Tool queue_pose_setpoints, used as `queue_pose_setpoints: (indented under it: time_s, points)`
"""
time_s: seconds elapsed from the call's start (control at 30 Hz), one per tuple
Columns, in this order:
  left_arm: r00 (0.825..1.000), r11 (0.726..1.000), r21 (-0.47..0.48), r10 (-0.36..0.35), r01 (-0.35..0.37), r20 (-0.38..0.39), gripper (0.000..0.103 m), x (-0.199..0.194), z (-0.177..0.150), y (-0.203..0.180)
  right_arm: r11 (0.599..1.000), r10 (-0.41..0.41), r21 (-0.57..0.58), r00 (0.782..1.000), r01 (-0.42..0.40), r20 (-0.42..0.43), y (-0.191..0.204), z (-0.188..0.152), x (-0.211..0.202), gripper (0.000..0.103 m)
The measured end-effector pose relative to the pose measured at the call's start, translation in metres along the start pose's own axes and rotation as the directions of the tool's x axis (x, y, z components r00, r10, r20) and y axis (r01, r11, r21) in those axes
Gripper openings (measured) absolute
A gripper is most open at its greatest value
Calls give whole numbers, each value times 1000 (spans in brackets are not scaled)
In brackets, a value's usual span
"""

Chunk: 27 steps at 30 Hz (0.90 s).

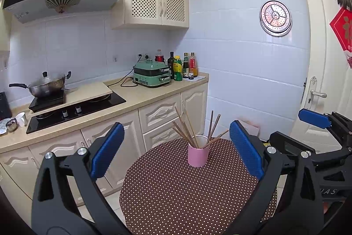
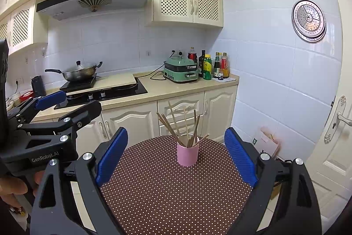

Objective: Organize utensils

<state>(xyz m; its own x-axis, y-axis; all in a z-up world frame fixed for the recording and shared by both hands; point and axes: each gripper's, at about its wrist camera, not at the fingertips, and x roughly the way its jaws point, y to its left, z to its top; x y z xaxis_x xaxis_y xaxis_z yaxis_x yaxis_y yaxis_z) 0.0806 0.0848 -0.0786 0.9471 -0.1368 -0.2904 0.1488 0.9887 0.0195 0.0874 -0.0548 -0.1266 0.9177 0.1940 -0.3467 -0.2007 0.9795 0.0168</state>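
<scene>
the pink cup [image 1: 198,155] stands upright on the small bench [image 1: 167,195], which wears a brown cloth with white dots, and the cup sits toward the far part of that cloth, clear of its edge. the chopsticks [image 1: 187,129] stand inside the cup, their lower ends hidden in it, their upper ends fanning out: most lean away to the cup's left, a pair rises near upright, and one lies low over the cup's right rim. in the right wrist view the same pink cup [image 2: 188,154] and chopsticks [image 2: 176,124] show the same spread above the dotted bench [image 2: 171,195].

the left gripper [image 1: 177,151] hangs on the near side of the cup, its jaws wide apart with nothing between the blue pads; the cup shows in the gap but well beyond them, untouched. the right gripper [image 2: 176,155] is also near the cup's near side, jaws spread wide and holding nothing. each gripper shows at the edge of the other's view, so they hang side by side, apart from one another. a hand [image 2: 13,188] grips the left tool's handle.

behind the cup runs the kitchen counter [image 1: 132,98] with a wok [image 1: 47,85] on the hob, a green cooker [image 1: 151,74] and a cluster of bottles [image 1: 182,67]
</scene>
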Motion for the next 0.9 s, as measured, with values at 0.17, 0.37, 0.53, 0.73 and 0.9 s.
queue_pose_setpoints:
  time_s: [0.17,0.37,0.53,0.73,0.9]
  points:
    - [1000,1000,0,-1,1,-3,94,0,0,0,1000,0,1,1000,0,-1,0,0,0,86]
    - [1000,1000,2,-1,1,-2,94,-1,1,2,1000,1,2,1000,-1,-1,0,0,0,86]
    - [1000,1000,3,-2,2,-3,94,-1,1,2,1000,0,0,1000,0,0,0,0,0,86]
    - [1000,1000,3,-2,2,-1,94,-3,3,7,1000,0,2,1000,0,-1,3,1,0,86]
    - [1000,1000,5,-2,2,-2,94,-5,2,9,1000,-4,1,1000,4,0,8,-1,-2,86]
